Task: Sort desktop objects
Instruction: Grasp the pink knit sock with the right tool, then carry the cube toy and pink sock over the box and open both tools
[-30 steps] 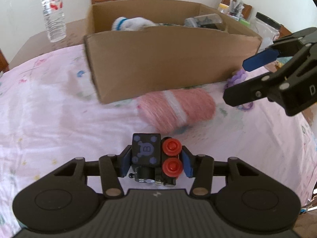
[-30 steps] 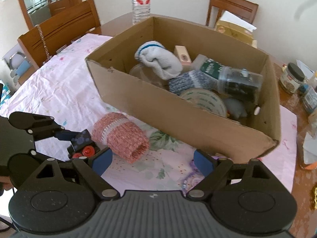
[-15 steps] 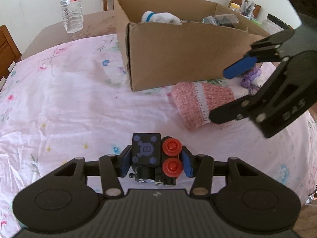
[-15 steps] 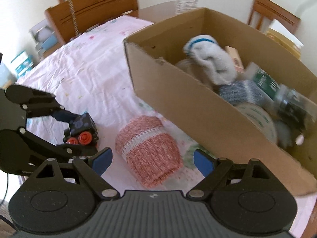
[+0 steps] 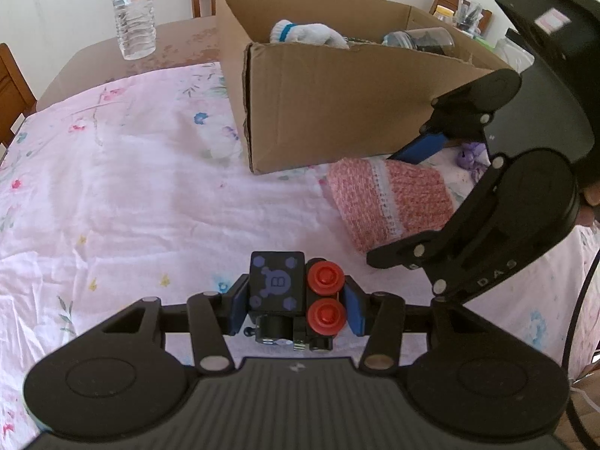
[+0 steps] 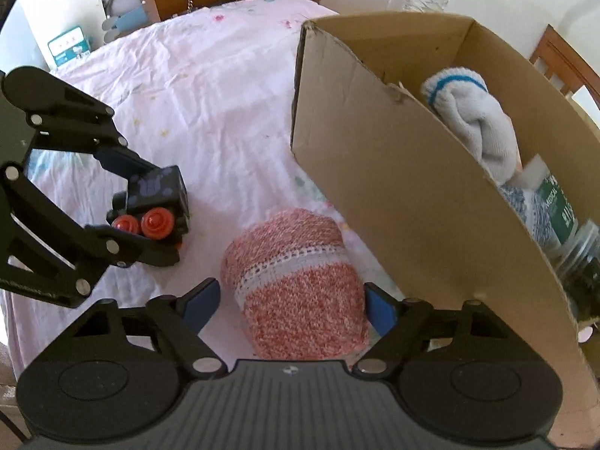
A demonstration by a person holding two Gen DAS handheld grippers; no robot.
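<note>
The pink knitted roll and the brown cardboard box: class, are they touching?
Cannot tell. In the right wrist view the pink knitted roll lies close beside the brown cardboard box wall, but neither view shows plainly a gap or a contact.

1 box (image 5: pixel 337 108), 1 bottle (image 5: pixel 133 11), 1 pink roll (image 6: pixel 300 285), 1 toy (image 5: pixel 296 296) — 2 grippers.

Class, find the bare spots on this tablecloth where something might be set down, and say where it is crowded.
Free: the wide tablecloth between the water bottle, cardboard box and left gripper. Crowded: beside the box, where the right gripper, its jaws closing, straddles the pink knitted roll.
</note>
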